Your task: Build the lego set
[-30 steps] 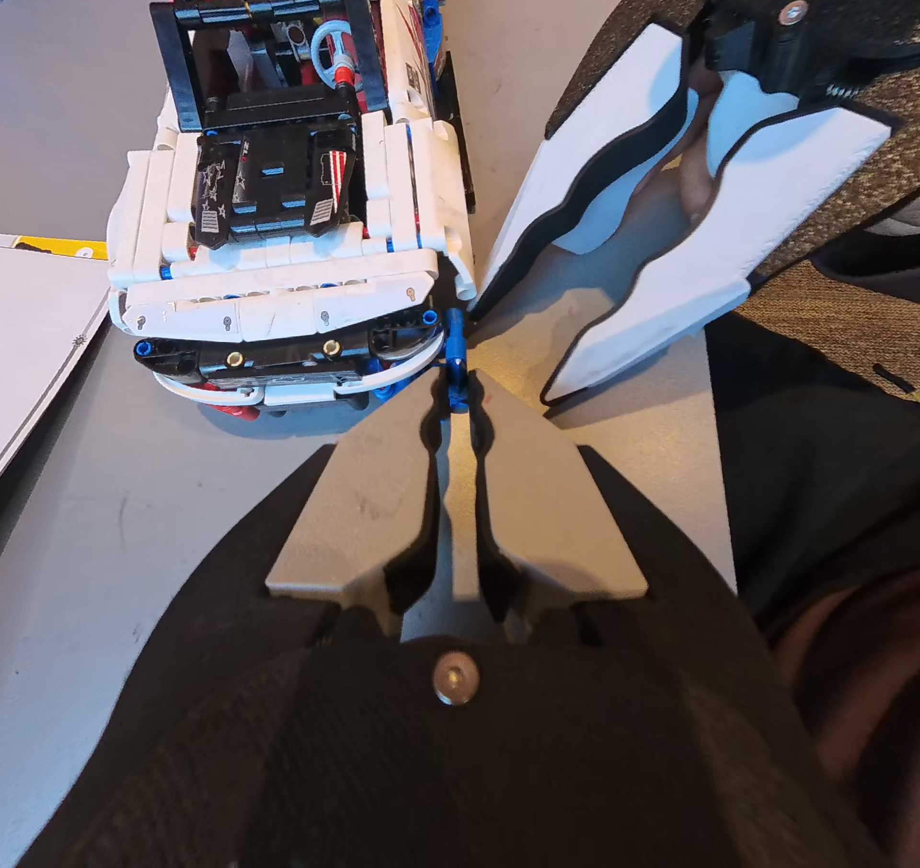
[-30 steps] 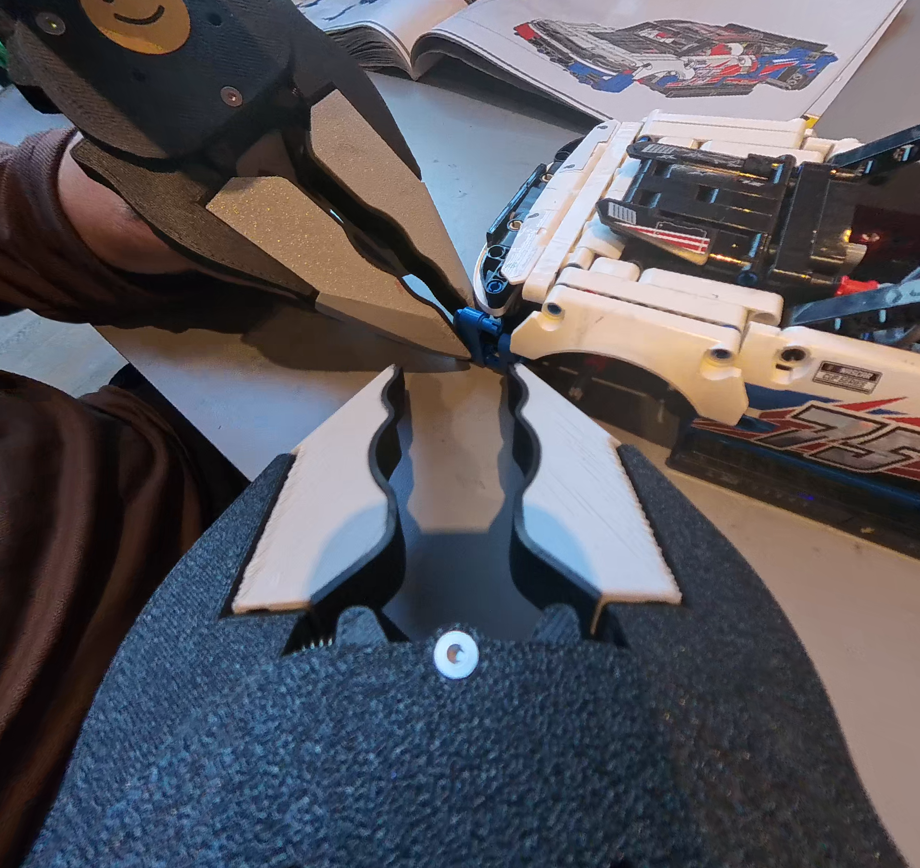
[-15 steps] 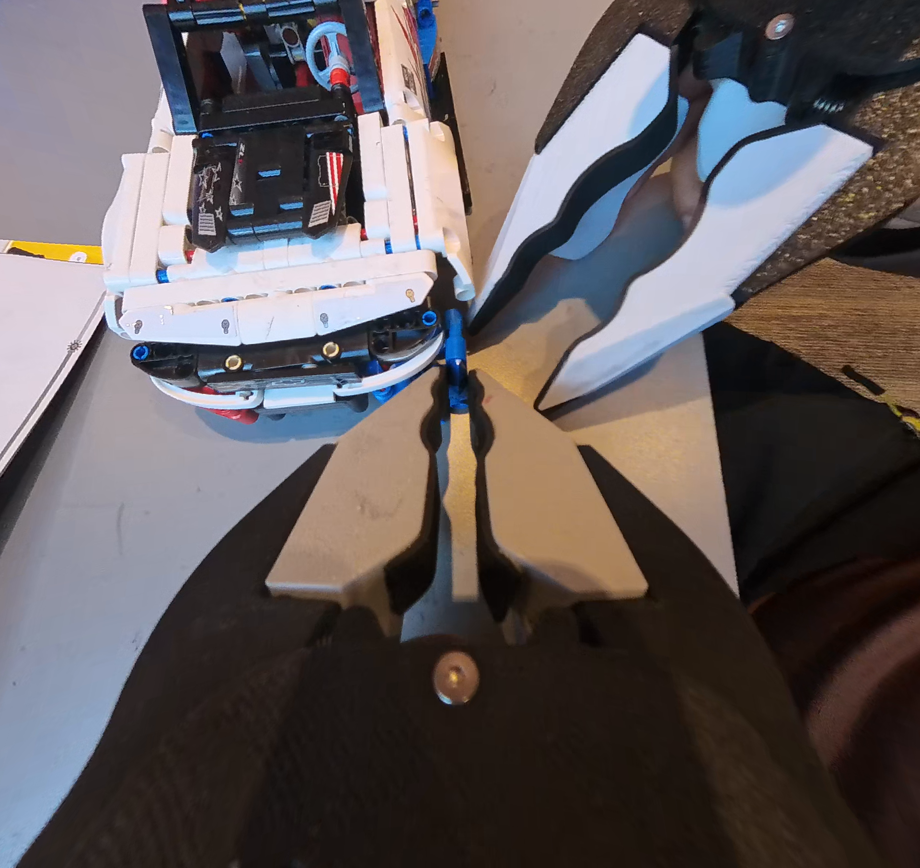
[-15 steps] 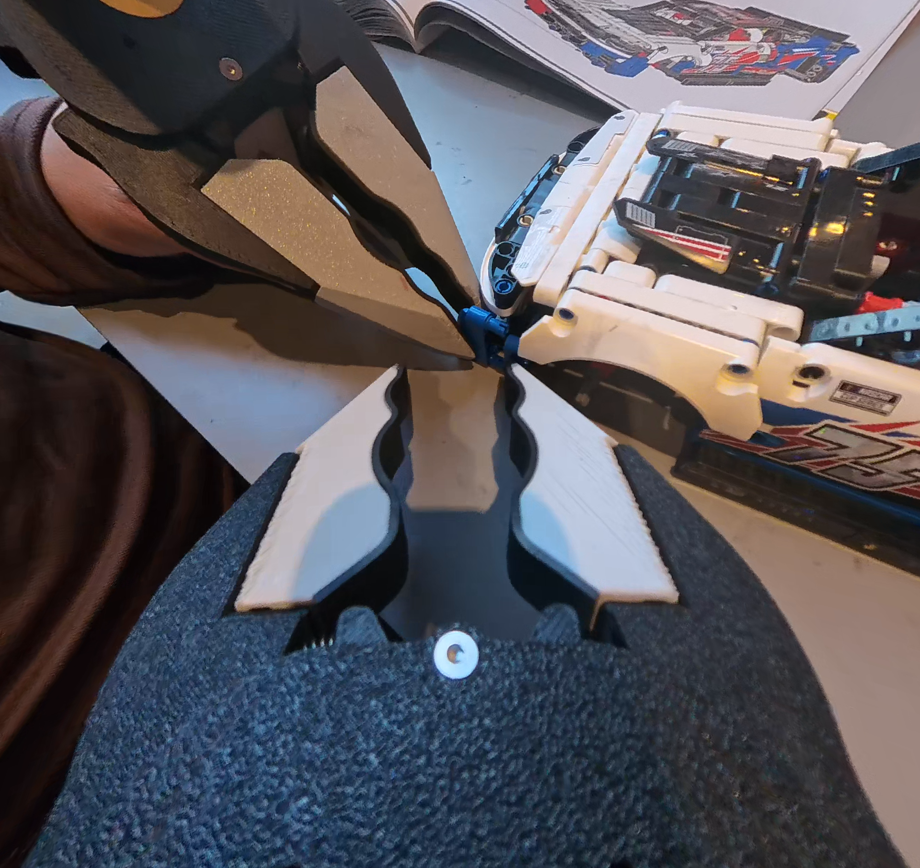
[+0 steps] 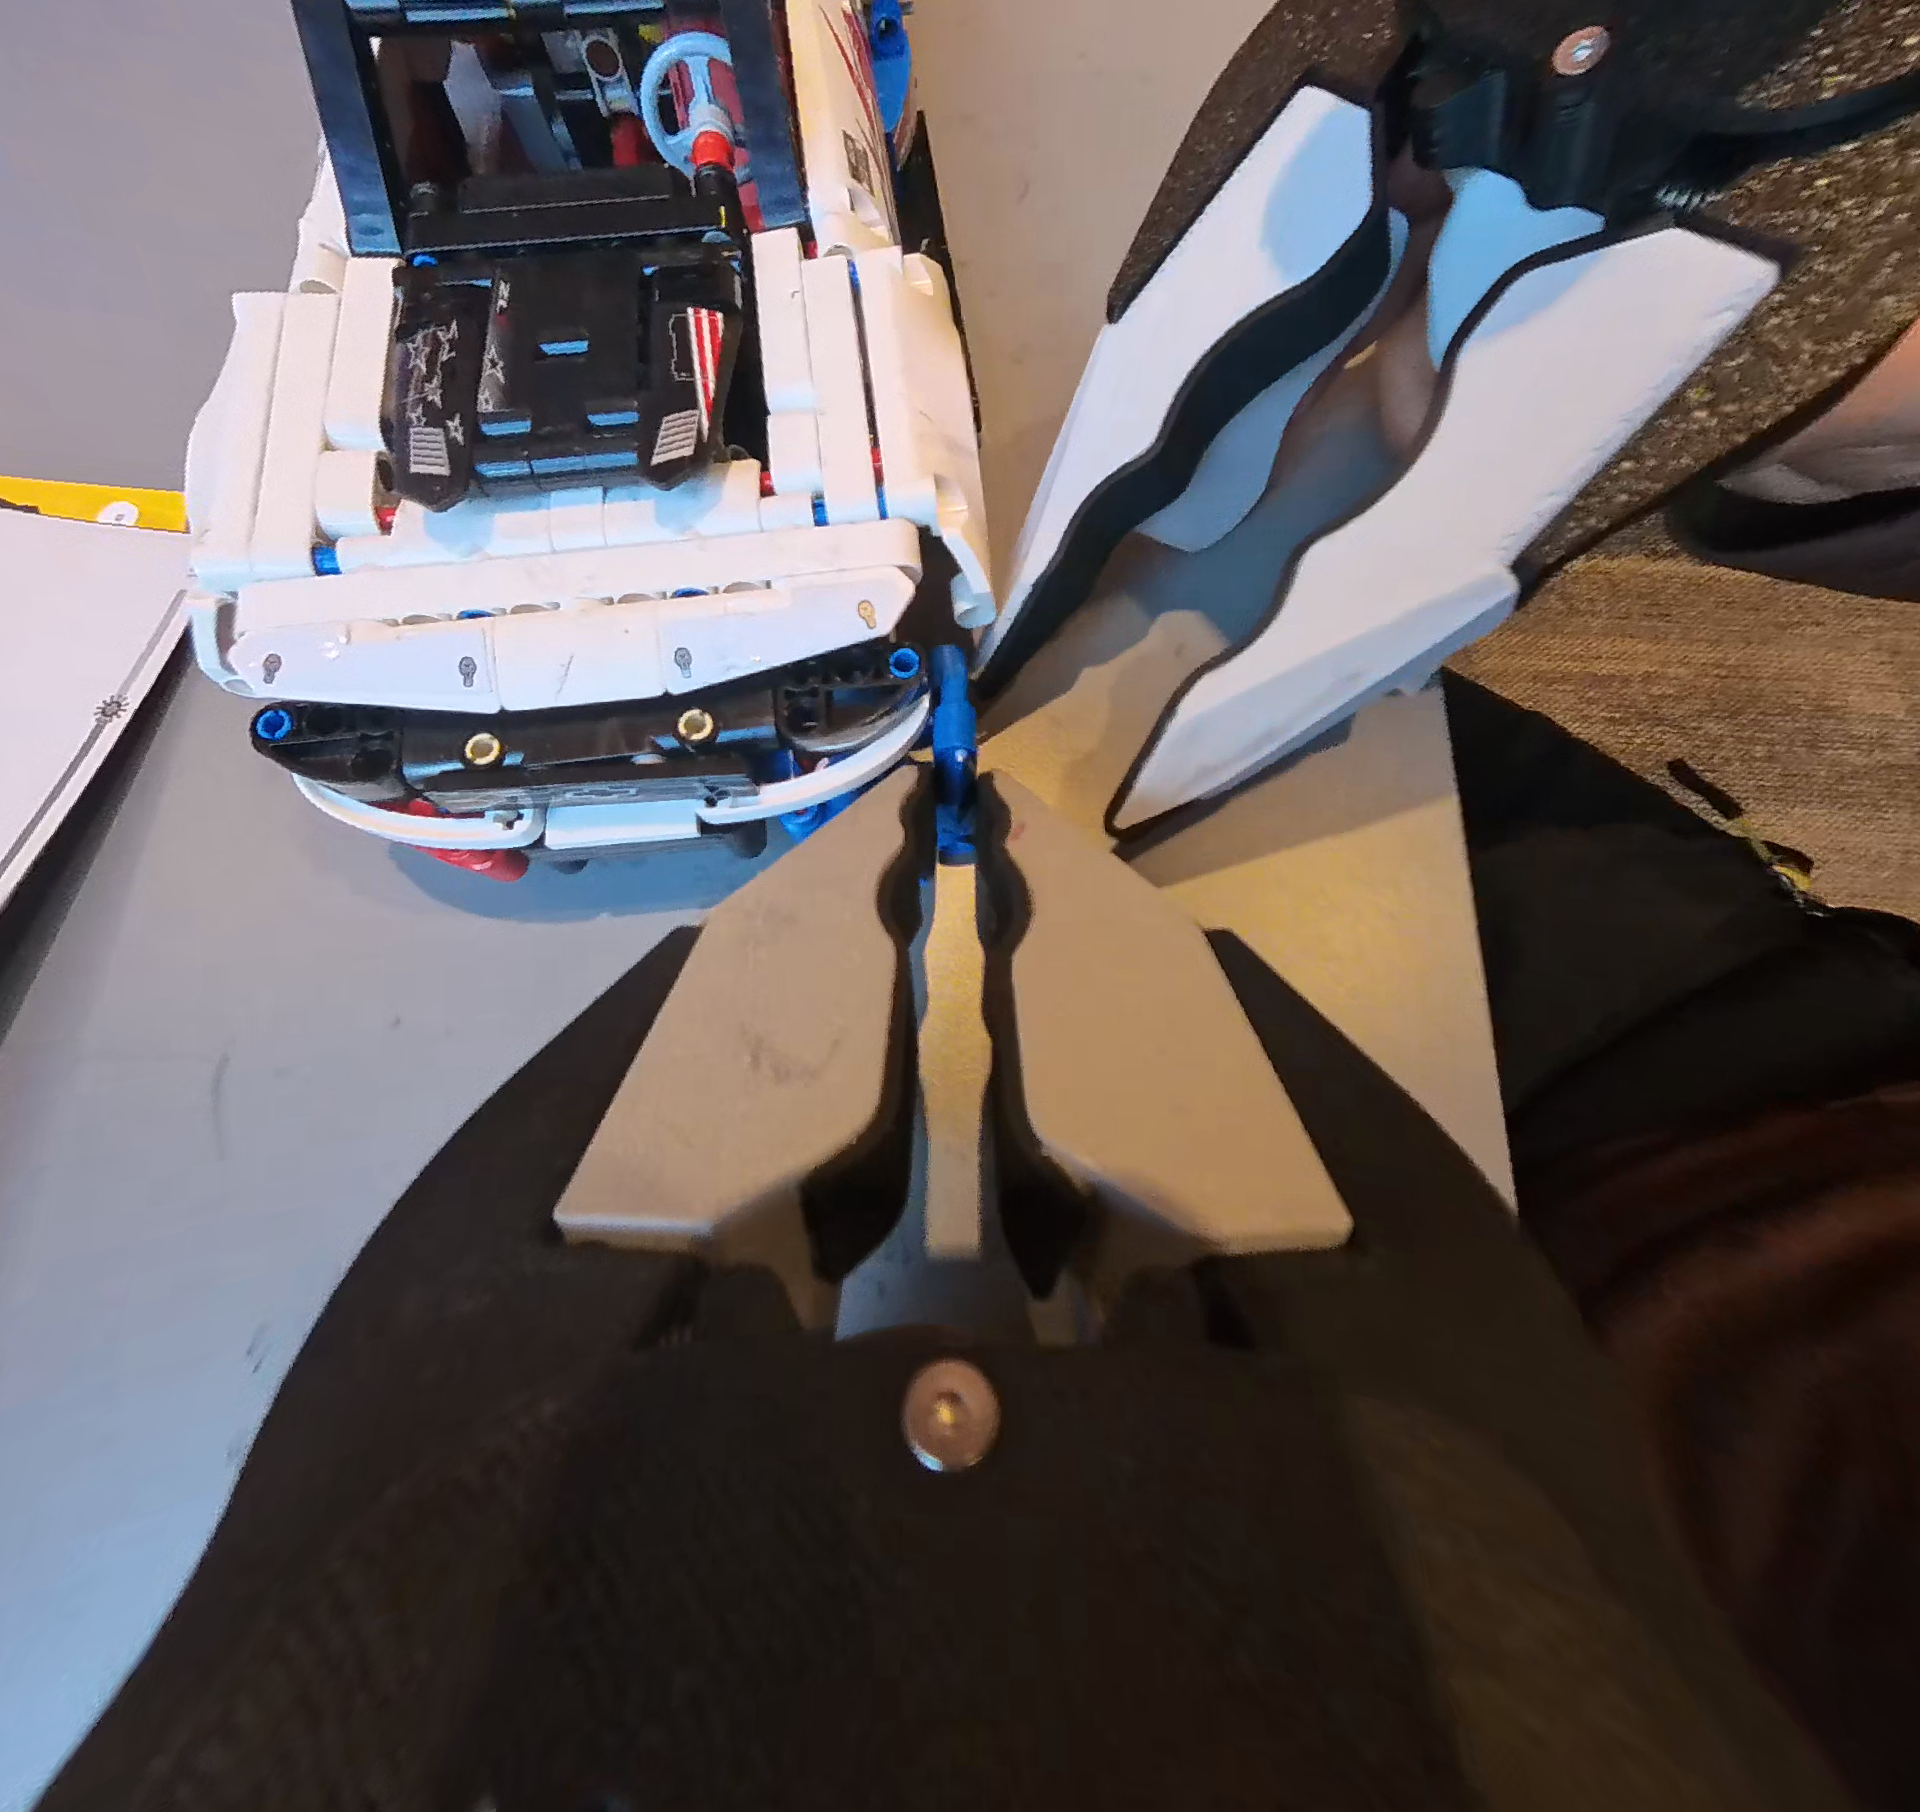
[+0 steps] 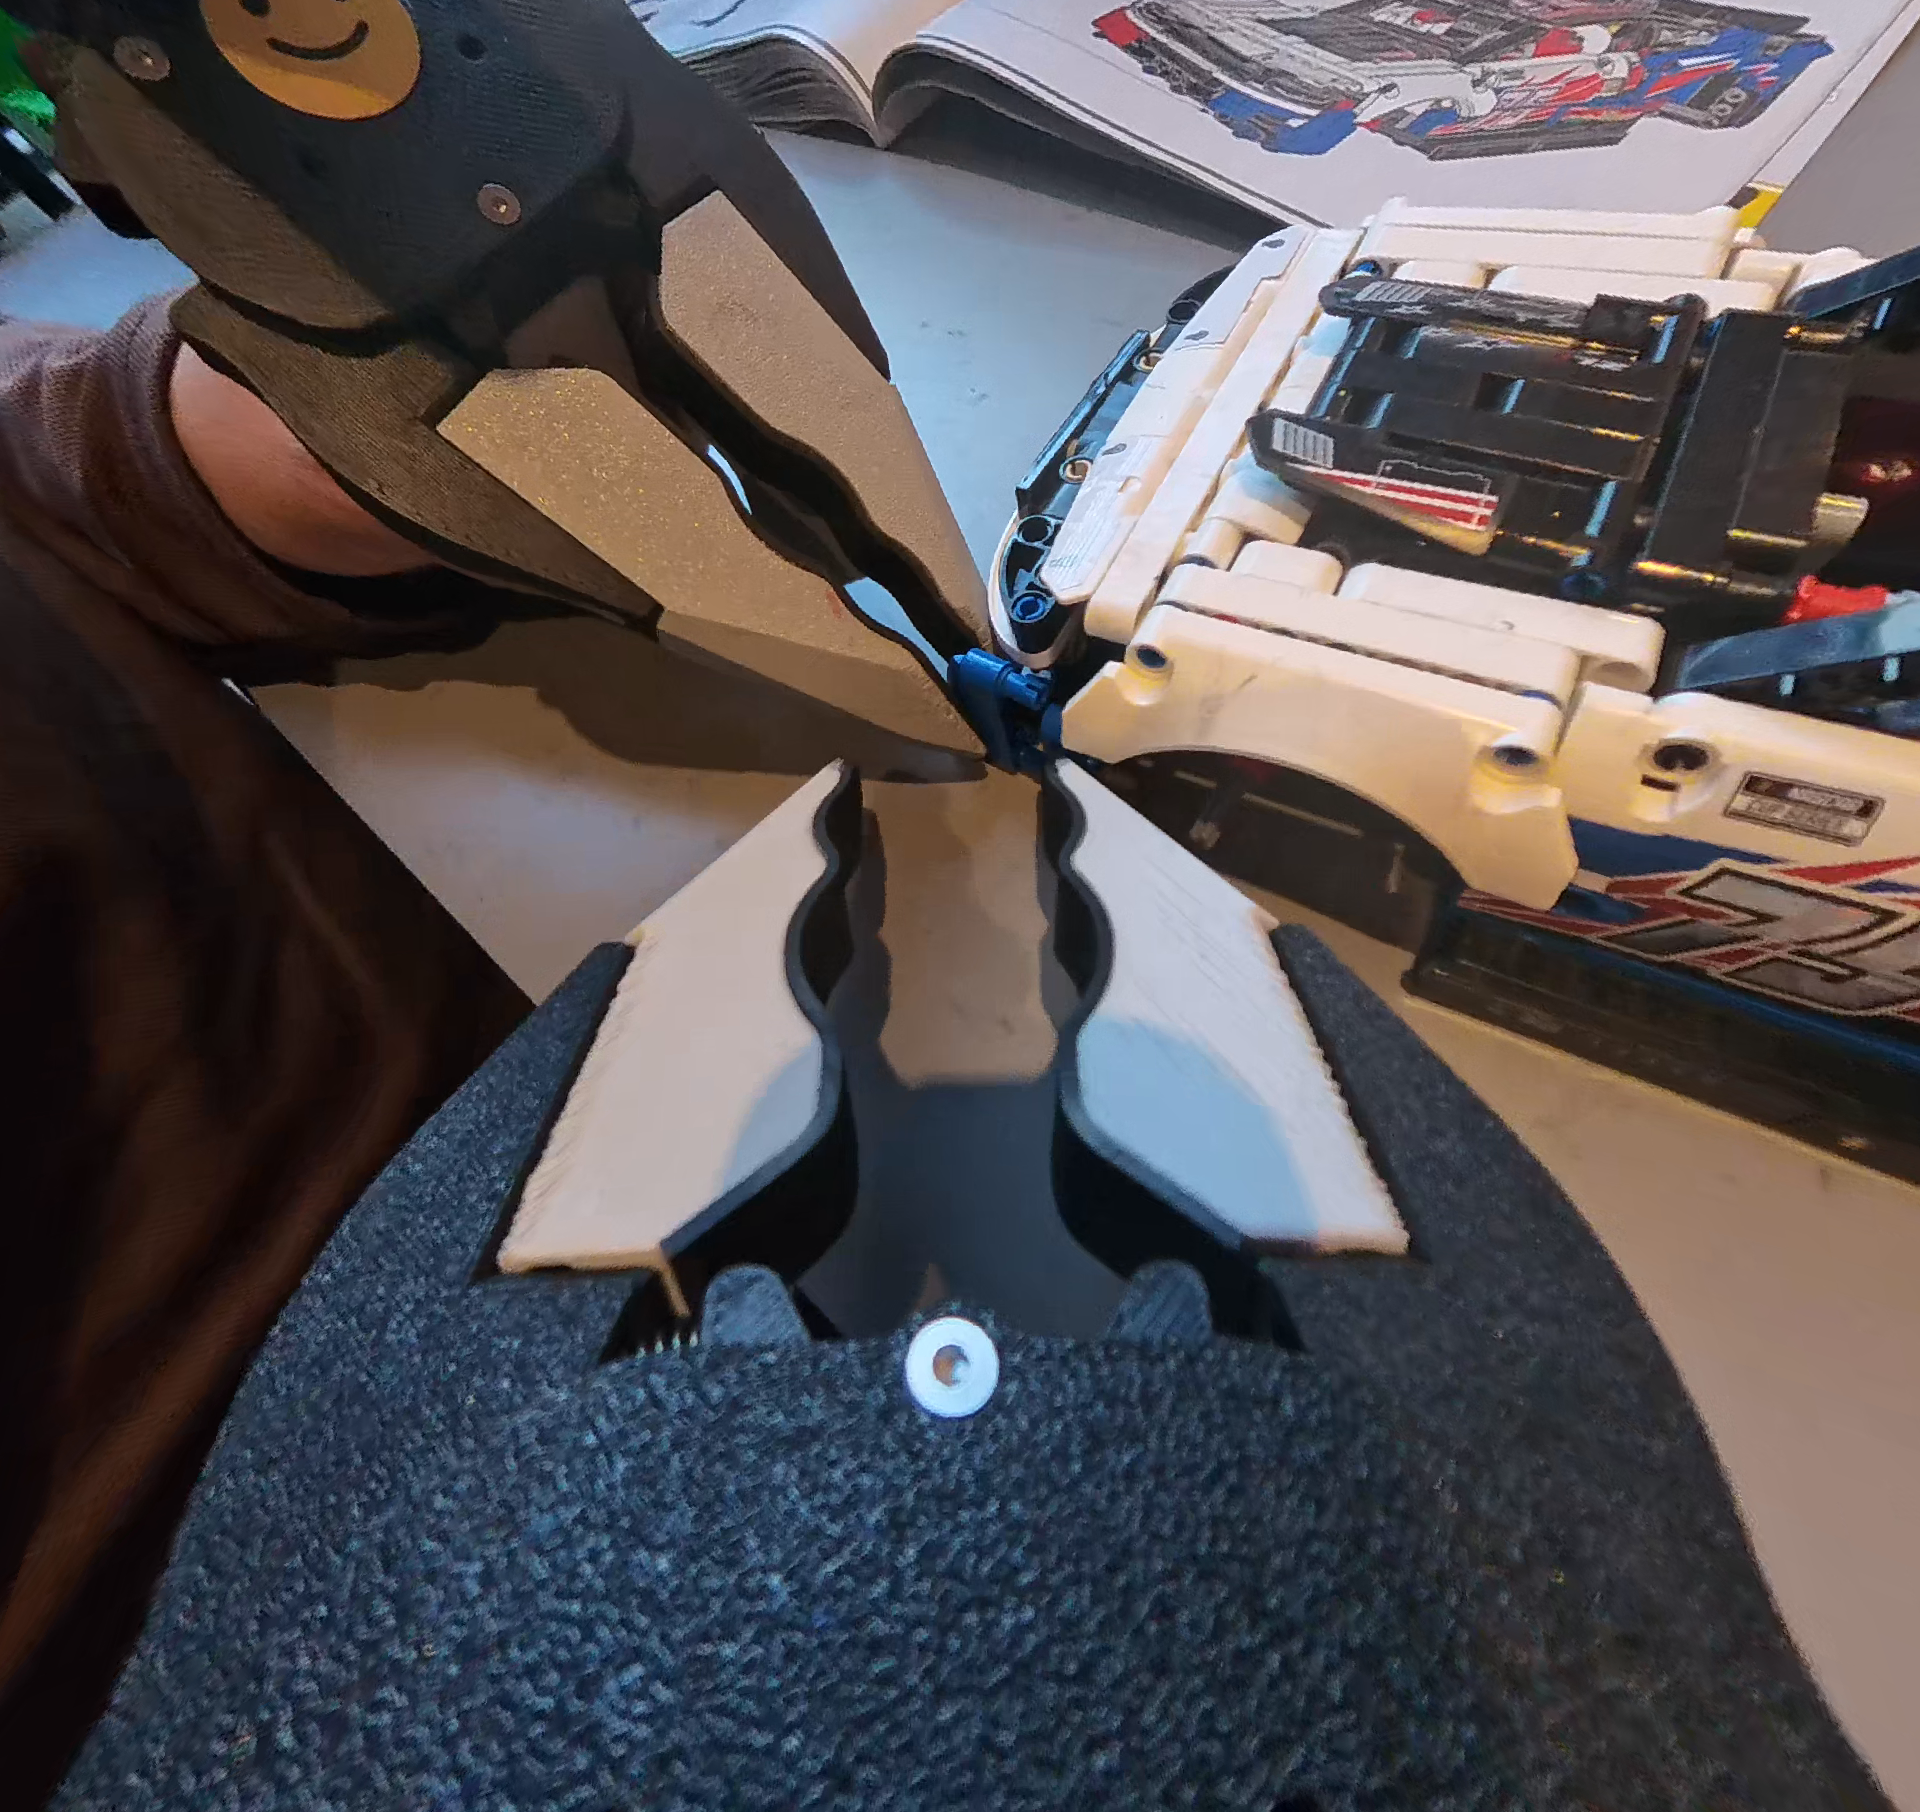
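A white, black and blue lego race car stands on the grey table, nose toward the left wrist camera; it also shows in the right wrist view. My left gripper, with grey fingers, is shut on a small blue lego connector held against the car's front right corner. The connector shows in the right wrist view too, with the left gripper on it. My right gripper, with white fingers, is open and empty, its tips just beside the connector and the car's wheel arch. It shows in the left wrist view.
An open instruction booklet lies on the table behind the car; its edge shows in the left wrist view. A person's sleeve fills the left side. The table's front edge runs close by at the right. Less than 4 cm separates the two grippers' tips.
Almost nothing: the left gripper still holds the blue connector at the car's corner. The right gripper has shifted very slightly and stays open.
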Available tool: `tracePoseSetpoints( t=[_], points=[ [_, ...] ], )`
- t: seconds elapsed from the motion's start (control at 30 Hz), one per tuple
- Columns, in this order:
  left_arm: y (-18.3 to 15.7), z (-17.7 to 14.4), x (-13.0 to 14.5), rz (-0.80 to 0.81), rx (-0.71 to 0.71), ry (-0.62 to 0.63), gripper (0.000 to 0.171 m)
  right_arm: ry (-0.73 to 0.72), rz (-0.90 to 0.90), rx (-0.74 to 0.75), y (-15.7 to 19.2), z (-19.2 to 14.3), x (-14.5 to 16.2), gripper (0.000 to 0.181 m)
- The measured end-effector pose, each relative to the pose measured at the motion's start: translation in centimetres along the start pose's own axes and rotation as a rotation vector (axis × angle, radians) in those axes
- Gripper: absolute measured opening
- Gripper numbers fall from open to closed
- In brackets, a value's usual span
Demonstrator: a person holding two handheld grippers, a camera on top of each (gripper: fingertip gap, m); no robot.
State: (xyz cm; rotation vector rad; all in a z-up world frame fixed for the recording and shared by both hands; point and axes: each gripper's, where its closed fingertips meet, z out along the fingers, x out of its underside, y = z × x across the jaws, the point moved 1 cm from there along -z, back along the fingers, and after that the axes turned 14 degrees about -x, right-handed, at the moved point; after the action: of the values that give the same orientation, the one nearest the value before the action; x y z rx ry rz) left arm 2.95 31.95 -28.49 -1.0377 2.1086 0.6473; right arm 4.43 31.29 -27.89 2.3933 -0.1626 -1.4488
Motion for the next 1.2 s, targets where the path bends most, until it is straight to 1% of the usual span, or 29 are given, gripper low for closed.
tracePoseSetpoints(
  t=[0.47,0.63,0.83,0.97,1.1,1.13,1.2],
  points=[
    [0.0,0.0,0.0,-0.014,0.012,0.002,0.004,-0.054,0.019,-0.012,0.0,-0.4,-0.3,0.035],
    [0.0,0.0,0.0,-0.005,0.004,0.001,0.004,-0.046,0.005,0.043,-0.6,-0.8,-0.1,0.031],
    [0.0,0.0,0.0,0.009,-0.008,-0.002,0.004,-0.082,0.038,0.083,-1.5,-1.7,-0.1,0.027],
    [0.0,0.0,0.0,0.005,-0.005,-0.001,0.004,-0.091,0.084,0.073,-1.7,-1.8,-0.1,0.027],
    [0.0,0.0,0.0,0.003,-0.001,-0.001,0.004,-0.082,0.057,0.086,-1.7,-2.1,0.1,0.027],
    [0.0,0.0,0.0,0.004,-0.001,-0.001,0.004,-0.093,0.066,0.086,-1.8,-2.3,0.1,0.026],
    [0.0,0.0,0.0,0.009,-0.003,-0.002,0.004,-0.131,0.061,0.09,-1.7,-3.0,-0.5,0.018]
  ],
)
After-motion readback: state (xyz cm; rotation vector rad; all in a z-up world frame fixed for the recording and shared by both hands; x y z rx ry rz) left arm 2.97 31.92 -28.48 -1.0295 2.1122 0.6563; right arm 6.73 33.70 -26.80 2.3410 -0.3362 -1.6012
